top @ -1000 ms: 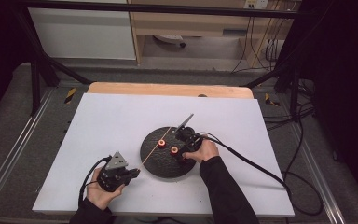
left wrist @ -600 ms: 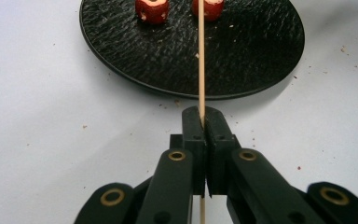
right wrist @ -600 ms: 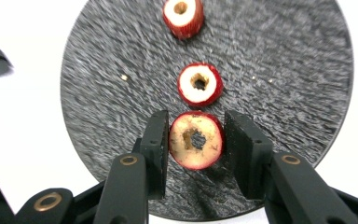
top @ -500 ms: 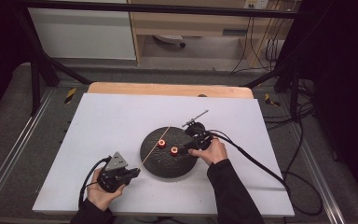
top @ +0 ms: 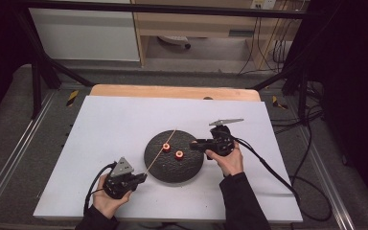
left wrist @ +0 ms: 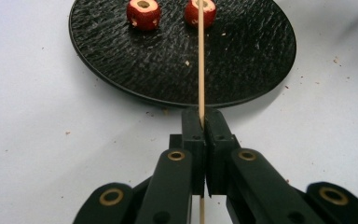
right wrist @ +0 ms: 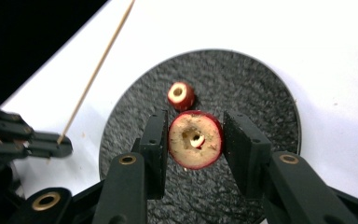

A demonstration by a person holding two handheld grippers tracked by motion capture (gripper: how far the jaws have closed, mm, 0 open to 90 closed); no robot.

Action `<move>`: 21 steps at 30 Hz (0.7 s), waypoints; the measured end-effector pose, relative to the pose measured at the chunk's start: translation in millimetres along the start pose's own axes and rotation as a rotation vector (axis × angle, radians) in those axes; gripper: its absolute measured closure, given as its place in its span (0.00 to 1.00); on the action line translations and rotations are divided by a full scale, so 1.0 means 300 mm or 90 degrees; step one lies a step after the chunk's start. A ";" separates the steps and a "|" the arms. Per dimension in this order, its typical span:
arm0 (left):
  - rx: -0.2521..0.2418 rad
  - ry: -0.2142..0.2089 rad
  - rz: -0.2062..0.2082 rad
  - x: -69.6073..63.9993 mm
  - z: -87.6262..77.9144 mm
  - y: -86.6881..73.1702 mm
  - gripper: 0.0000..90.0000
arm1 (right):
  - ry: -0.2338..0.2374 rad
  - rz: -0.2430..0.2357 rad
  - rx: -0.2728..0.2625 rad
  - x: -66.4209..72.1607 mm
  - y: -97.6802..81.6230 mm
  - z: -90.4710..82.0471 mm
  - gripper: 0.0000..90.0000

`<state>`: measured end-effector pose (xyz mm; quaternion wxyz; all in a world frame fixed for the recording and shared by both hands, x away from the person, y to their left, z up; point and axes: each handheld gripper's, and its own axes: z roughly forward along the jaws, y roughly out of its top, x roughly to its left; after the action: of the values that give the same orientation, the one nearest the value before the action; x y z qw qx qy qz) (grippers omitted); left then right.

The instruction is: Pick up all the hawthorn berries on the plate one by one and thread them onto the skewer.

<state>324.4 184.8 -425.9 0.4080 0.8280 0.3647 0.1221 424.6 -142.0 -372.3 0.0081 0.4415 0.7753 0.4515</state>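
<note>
A black round plate [top: 172, 170] [left wrist: 168, 60] [right wrist: 261, 93] lies on the white board. Two red cored fruit pieces [top: 166, 147] [top: 179, 155] [left wrist: 143, 13] rest on it. My left gripper [top: 136, 178] [left wrist: 201, 119] sits just off the plate's near left rim. It is shut on a thin wooden skewer [top: 161, 151] [left wrist: 200, 60] [right wrist: 98, 65] that slants up over the plate. My right gripper [top: 196, 143] [right wrist: 195, 133] hovers at the plate's right rim, shut on another red fruit piece [right wrist: 196, 139], cut face and hole toward the camera. One plate piece [right wrist: 181, 95] shows beyond it.
The white board [top: 115, 124] covers a wooden table whose back edge [top: 172, 91] shows. The right gripper's cable [top: 268, 167] trails off to the right across the board. Small crumbs [left wrist: 335, 60] dot the board near the plate. Dark frame posts [top: 36, 72] stand at both sides.
My right gripper has moved right, from over the plate's middle to its right rim, and risen a little. The left gripper, skewer and two plate pieces have stayed put.
</note>
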 end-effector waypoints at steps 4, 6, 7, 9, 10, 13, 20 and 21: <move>-0.006 0.001 -0.007 -0.011 0.006 0.000 0.98 | 0.011 0.022 -0.055 -0.013 -0.017 -0.025 0.69; -0.008 0.001 -0.006 -0.019 0.008 0.002 0.98 | 0.017 0.034 -0.089 -0.019 -0.026 -0.033 0.69; -0.011 0.002 -0.007 -0.024 0.009 0.002 0.98 | 0.020 0.040 -0.103 -0.022 -0.030 -0.037 0.69; -0.016 0.001 -0.010 -0.031 0.011 0.004 0.98 | 0.027 0.050 -0.136 -0.027 -0.039 -0.043 0.69; -0.018 0.001 -0.012 -0.035 0.013 0.006 0.98 | 0.031 0.057 -0.150 -0.030 -0.042 -0.045 0.69; -0.022 0.001 -0.013 -0.046 0.018 0.007 0.98 | 0.037 0.072 -0.196 -0.035 -0.049 -0.050 0.69; -0.025 0.003 -0.005 -0.072 0.029 0.011 0.98 | 0.060 0.106 -0.280 -0.040 -0.043 -0.056 0.69; -0.024 0.003 -0.004 -0.075 0.031 0.012 0.98 | 0.062 0.106 -0.291 -0.039 -0.042 -0.056 0.69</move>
<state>314.9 162.0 -427.0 0.4233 0.8186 0.3660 0.1294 416.5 -164.4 -375.7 0.0336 0.4682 0.6134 0.6351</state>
